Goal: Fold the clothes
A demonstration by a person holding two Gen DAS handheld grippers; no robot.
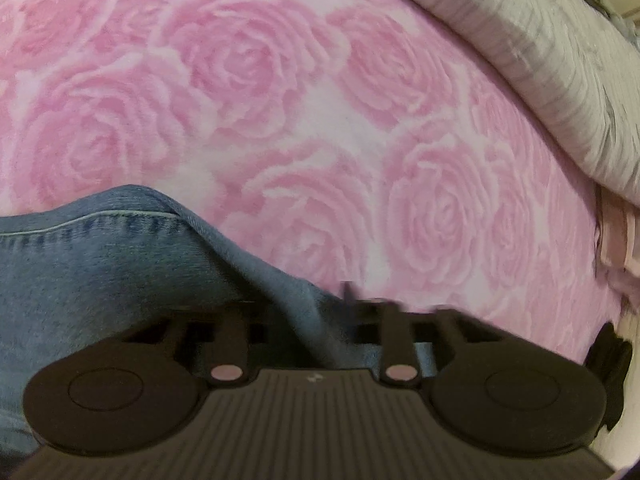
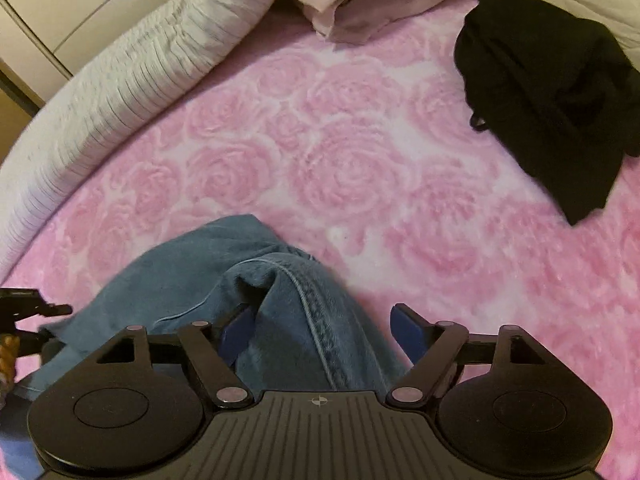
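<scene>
Left gripper (image 1: 316,312): jeans (image 1: 100,280) draped over and between fingers, fingertips hidden under denim; grip state could not be told. Stitched hem edge ran left of gripper, fabric sloping down toward its centre.

Right gripper (image 2: 324,332): jaws stood wide apart, blue pads either side of bunched denim ridge, not pinching it. Jeans' seam ran straight ahead along finger axis, long axis pointing away over pink rose blanket (image 2: 360,168).

Judgement: right gripper nearer usable fold line.

Black garment (image 2: 552,92) lay far ahead-right, well apart.
</scene>
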